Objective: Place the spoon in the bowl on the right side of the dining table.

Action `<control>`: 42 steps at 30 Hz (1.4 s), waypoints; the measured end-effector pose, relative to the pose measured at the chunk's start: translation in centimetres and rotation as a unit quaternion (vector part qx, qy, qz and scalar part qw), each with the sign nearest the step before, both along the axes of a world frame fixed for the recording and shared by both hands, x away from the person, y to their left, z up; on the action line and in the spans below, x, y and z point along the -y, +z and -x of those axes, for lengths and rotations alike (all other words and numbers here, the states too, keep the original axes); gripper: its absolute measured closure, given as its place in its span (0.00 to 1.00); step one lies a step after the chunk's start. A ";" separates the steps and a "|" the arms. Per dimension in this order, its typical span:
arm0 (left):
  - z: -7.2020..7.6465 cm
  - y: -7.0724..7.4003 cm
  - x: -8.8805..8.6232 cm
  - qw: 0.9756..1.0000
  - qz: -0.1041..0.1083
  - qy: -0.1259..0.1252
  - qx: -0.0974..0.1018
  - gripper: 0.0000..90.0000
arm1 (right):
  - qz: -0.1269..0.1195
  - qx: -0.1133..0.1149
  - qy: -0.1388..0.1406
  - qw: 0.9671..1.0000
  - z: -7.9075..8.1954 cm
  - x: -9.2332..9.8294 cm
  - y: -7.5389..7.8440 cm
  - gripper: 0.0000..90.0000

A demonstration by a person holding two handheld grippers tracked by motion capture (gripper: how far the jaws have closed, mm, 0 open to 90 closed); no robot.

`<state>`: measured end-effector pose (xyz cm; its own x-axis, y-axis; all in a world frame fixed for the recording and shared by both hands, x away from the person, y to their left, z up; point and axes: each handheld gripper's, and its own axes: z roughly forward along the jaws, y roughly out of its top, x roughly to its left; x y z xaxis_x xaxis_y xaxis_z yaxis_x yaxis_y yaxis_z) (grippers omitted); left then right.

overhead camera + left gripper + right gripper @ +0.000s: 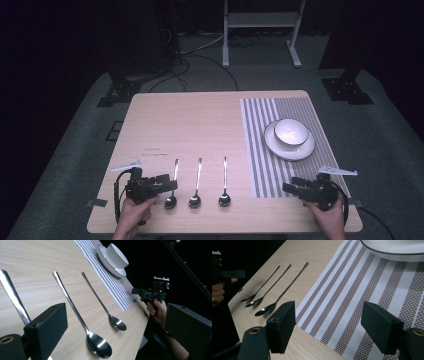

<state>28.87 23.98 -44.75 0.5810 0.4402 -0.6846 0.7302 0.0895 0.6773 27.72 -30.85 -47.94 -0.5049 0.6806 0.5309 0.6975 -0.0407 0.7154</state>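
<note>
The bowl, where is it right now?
In the high view the bowl sits on a plate on the striped mat, at the table's far right.

Three polished metal spoons lay flat and parallel on the pale wooden tabletop, bowls facing up and nearest the person, long thin handles pointing away. The left spoon [172, 192] lay just beside the left gripper's fingers [47, 325], its handle passing behind one. The middle spoon [196, 192] and right spoon [224, 191] lay farther off.
</note>
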 end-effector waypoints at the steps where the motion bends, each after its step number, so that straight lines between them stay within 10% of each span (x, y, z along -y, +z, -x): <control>1: 0.0 0.0 0.2 1.000 -0.001 -0.002 0.000 0.04 | 0.000 0.000 0.000 1.000 0.0 0.0 0.0 0.30; 42: 0.1 -0.3 9.5 0.993 0.005 -0.119 -0.019 0.04 | -0.002 -0.001 0.006 1.000 -0.2 -0.9 -0.1 0.29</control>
